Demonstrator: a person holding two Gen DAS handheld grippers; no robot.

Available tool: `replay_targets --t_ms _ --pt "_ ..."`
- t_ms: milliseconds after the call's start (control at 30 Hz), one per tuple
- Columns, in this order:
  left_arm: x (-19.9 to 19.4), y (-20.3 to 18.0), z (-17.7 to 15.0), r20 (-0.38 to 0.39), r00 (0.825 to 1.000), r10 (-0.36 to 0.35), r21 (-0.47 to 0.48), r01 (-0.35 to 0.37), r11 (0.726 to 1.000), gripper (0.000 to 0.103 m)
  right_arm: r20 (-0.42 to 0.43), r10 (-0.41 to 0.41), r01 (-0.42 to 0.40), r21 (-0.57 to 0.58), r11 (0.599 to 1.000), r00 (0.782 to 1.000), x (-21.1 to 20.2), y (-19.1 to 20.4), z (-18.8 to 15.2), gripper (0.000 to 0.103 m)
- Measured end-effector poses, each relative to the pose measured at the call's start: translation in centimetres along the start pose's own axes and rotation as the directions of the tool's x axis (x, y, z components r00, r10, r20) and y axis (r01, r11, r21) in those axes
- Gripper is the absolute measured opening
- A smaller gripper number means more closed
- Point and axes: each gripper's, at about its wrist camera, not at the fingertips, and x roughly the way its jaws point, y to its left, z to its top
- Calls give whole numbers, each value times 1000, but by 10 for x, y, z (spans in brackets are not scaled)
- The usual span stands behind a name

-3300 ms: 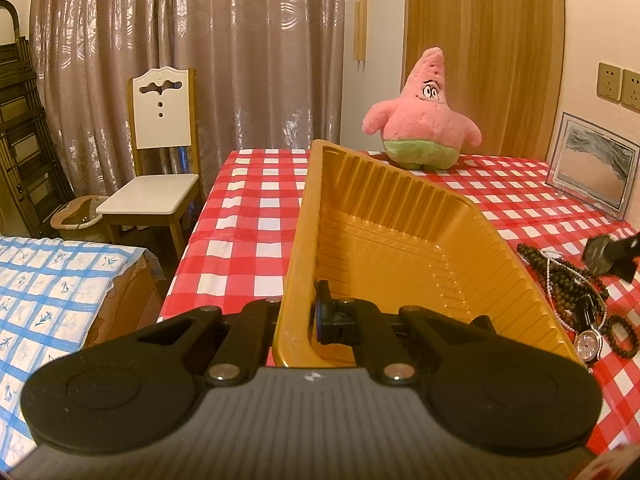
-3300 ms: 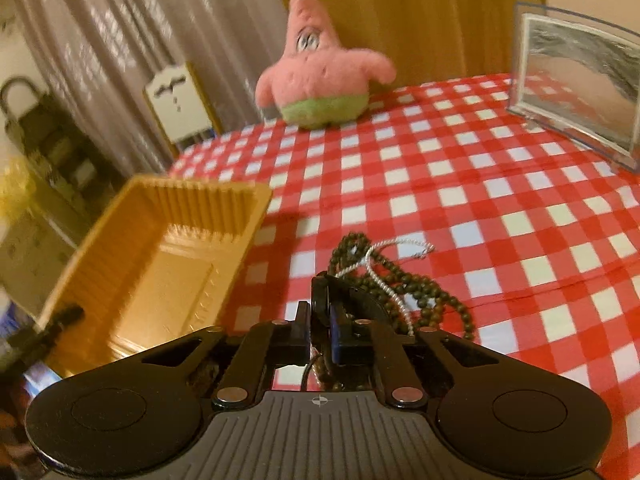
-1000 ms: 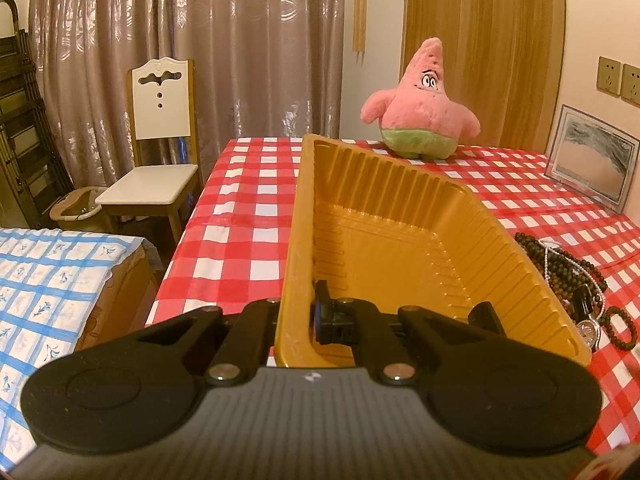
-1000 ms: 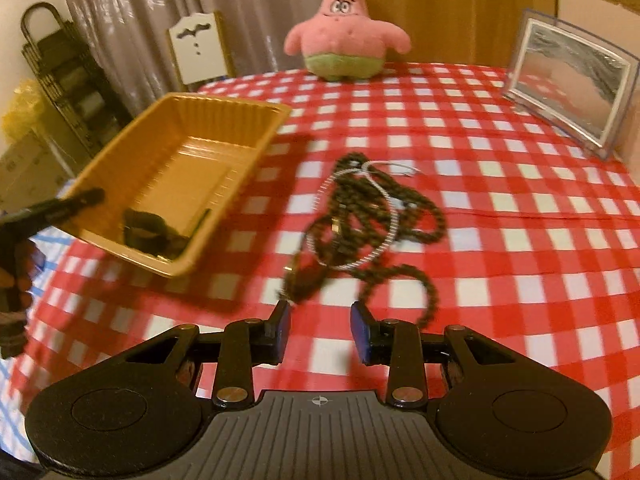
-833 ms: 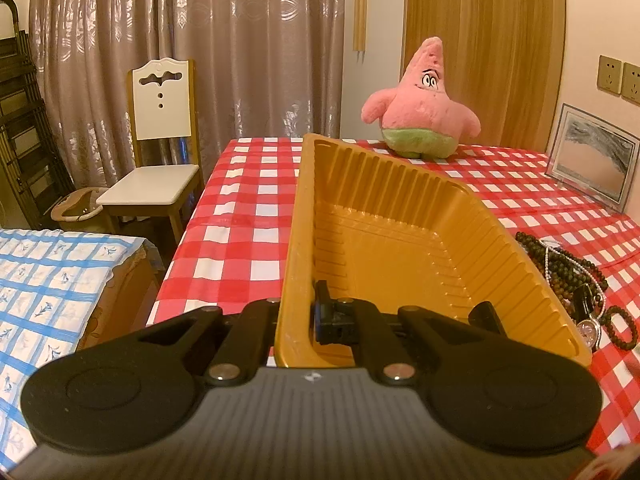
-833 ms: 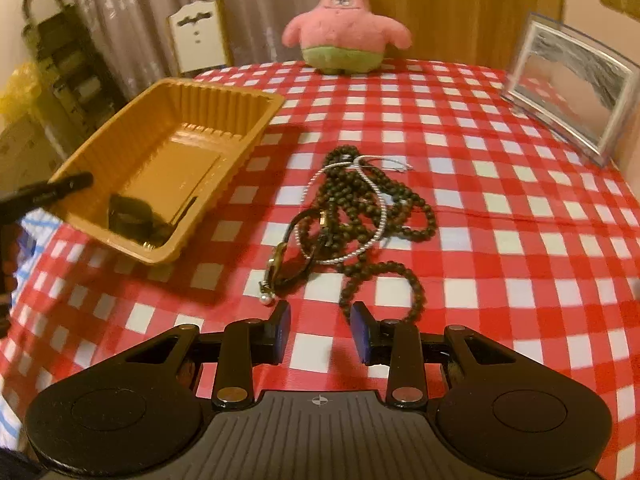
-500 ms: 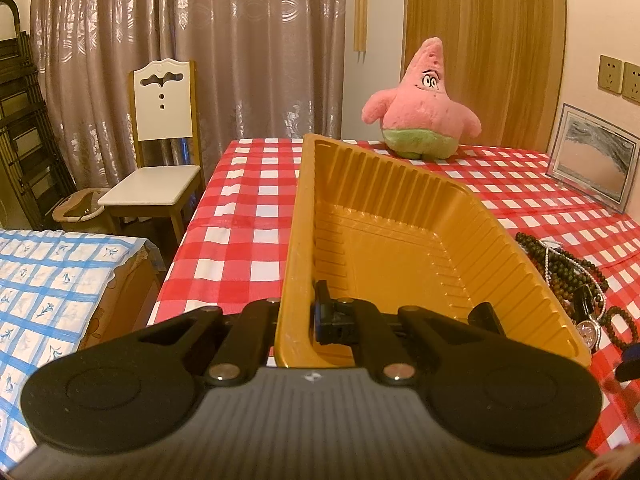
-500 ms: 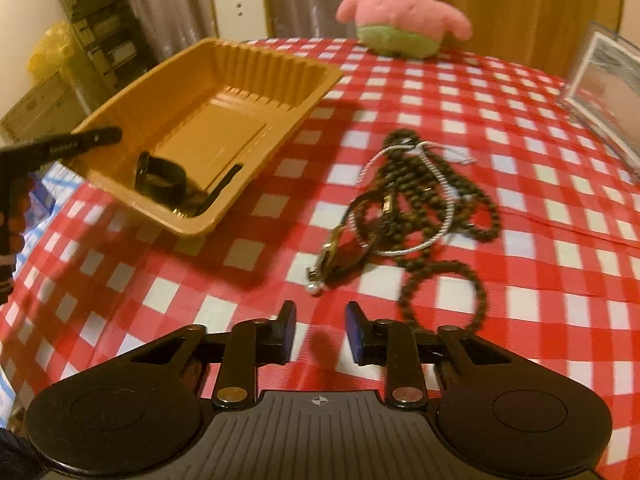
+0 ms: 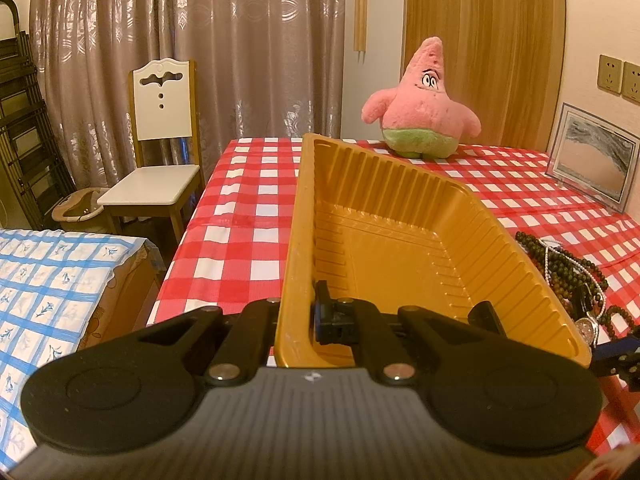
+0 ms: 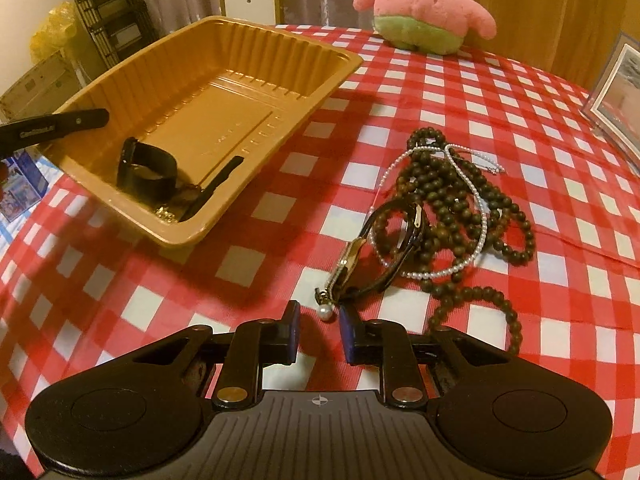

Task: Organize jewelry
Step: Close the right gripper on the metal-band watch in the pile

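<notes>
My left gripper (image 9: 313, 312) is shut on the near wall of a yellow plastic tray (image 9: 400, 184) and holds it tilted off the red checked table. In the right wrist view a black watch (image 10: 146, 170) lies in the tray (image 10: 336, 64), with the left gripper's finger (image 10: 52, 128) at its rim. My right gripper (image 10: 319, 322) is low over the cloth with its jaws closing. A small pearl drop (image 10: 325, 312) sits just ahead of its tips, untouched. The pearl hangs from a gold-cased watch (image 10: 352, 256), which is tangled with a dark bead necklace (image 10: 460, 184) and a pearl strand (image 10: 476, 200).
A pink star plush (image 10: 424, 4) sits at the table's far side and a framed picture (image 9: 592, 160) leans at the right. A white chair (image 9: 160, 168) and a blue checked bed (image 9: 52, 280) stand off the table's left edge.
My right gripper has dropped lower and closer to the jewellery pile, and its jaws have narrowed. The left gripper and tray have stayed put.
</notes>
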Motion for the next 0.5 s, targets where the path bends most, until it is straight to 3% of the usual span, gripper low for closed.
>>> replay_targets --t_ms 333,500 --pt "0 0 -1 -1 1000 0 0 0 1000 3 6 -15 15 -10 1000 1000 6 2 5 18" --pt "0 0 -1 -1 1000 1 -1 -1 1000 3 -22 61 -63 -80 995 998 0 12 4 16"
